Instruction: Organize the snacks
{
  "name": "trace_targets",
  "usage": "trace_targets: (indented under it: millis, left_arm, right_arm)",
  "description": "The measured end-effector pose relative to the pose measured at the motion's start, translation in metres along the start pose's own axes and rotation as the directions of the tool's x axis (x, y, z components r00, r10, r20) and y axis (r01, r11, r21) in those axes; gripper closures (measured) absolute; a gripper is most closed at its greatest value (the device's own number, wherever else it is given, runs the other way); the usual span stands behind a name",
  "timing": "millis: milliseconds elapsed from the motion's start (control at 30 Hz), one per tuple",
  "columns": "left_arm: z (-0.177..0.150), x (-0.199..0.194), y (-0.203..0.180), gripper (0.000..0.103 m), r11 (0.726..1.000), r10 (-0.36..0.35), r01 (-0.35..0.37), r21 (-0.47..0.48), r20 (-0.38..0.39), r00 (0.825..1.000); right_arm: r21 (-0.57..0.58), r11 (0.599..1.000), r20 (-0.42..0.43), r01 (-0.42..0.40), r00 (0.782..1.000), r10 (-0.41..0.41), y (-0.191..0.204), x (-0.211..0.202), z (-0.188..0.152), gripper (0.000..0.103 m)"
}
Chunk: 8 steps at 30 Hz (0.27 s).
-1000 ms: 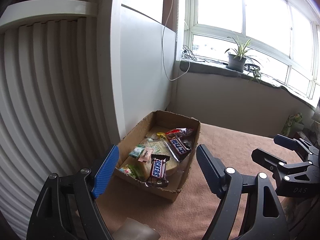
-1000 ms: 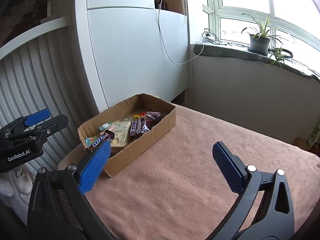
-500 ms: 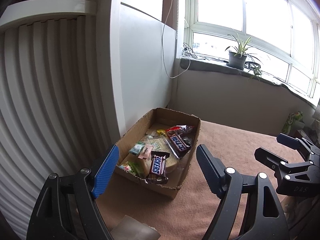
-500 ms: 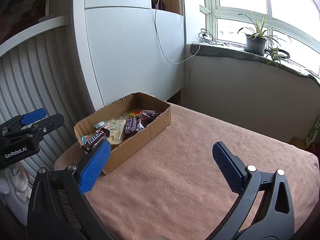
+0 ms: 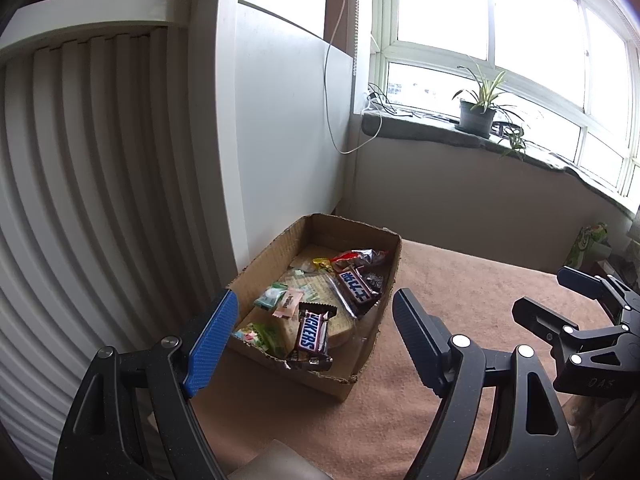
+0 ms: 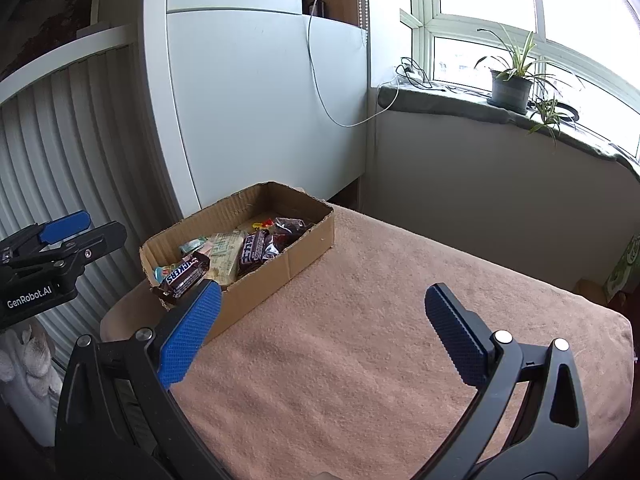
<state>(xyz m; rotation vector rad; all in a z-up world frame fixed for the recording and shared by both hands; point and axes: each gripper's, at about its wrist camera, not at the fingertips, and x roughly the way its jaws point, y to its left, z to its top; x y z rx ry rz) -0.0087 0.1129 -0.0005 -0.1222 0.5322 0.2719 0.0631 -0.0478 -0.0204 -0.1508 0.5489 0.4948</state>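
Snacks [image 5: 312,328] fill cardboard box [image 5: 256,268]; both grippers empty.

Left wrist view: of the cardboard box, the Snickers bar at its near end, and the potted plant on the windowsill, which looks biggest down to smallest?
1. cardboard box, by far the largest.
2 and 3. Snickers bar and potted plant look roughly alike; the plant stands much farther from the camera, so ranking them is unsure.

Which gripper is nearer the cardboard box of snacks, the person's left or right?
Left. The left gripper hangs open just short of the cardboard box, its fingers framing the near end. The right gripper is open farther off, over the bare cloth beside it.
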Motion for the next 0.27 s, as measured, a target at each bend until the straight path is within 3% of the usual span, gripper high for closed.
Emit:
trace_targets:
  millis: [267]
  left_arm:
    - [0.000,0.004,-0.001,0.023,1.000,-0.001,0.000,-0.010,-0.004,1.000]
  right_arm:
    - [0.017,1.000,-0.018,0.008,1.000,-0.007,-0.012,0.006,-0.006,0.000]
